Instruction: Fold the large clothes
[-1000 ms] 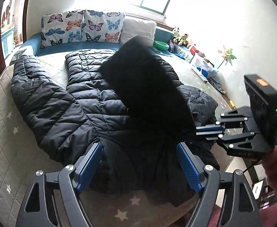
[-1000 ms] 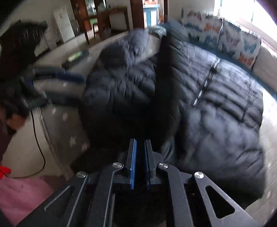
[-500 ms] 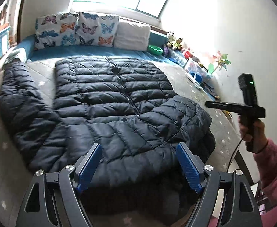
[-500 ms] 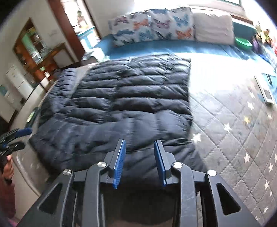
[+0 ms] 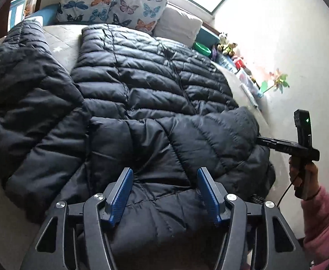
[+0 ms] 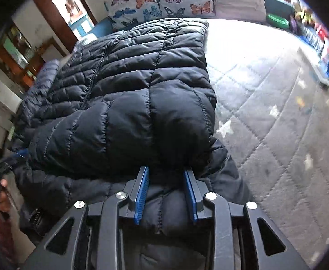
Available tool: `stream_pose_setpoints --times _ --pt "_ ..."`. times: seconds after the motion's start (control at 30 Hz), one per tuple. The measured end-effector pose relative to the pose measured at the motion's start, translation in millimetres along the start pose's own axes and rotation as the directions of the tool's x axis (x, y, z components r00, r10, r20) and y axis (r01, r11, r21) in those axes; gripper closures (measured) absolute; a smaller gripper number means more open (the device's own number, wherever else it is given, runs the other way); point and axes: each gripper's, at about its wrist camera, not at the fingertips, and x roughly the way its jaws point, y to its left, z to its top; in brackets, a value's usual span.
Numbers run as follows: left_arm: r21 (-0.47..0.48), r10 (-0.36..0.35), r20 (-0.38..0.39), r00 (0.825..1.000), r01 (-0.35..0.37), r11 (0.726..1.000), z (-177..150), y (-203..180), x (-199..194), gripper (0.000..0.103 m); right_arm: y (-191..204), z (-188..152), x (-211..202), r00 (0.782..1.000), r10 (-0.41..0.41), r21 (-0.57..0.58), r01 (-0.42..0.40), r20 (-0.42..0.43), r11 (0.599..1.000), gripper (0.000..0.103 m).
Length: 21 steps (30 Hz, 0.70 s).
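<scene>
Both pairs of blue fingers stand spread: the left gripper (image 5: 164, 180) over the near hem of a black puffer jacket (image 5: 142, 112), the right gripper (image 6: 166, 175) with tips hidden under a folded-over sleeve (image 6: 128, 121). The jacket lies on a star-quilted bed (image 6: 277, 121), butterfly pillows (image 5: 110, 4) beyond.

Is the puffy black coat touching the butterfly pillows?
Touching. In the left wrist view the coat's far edge lies against the bottom of the butterfly pillows.

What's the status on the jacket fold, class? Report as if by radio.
Left tool open, right tool open, neither gripping. Black puffer jacket flat on the bed, right sleeve folded across the body. Left sleeve still spread out.
</scene>
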Motion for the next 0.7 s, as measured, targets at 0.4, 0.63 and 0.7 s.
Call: stream_pose_setpoints --times 0.4,0.63,0.7 --pt "-0.155 0.148 0.143 0.979 -0.125 0.98 32 63 -84 0.039 52 2 27 0.999 -0.027 -0.146 0.022 -0.034 0.989 0.049" --pt "-0.384 0.239 0.168 0.956 -0.16 0.909 81 158 -122 0.027 49 8 28 0.998 -0.014 -0.113 0.008 -0.055 0.994 0.046" --pt "-0.426 0.254 0.17 0.952 -0.161 0.89 99 184 -127 0.027 50 8 28 0.998 -0.018 -0.111 0.011 -0.058 0.994 0.045"
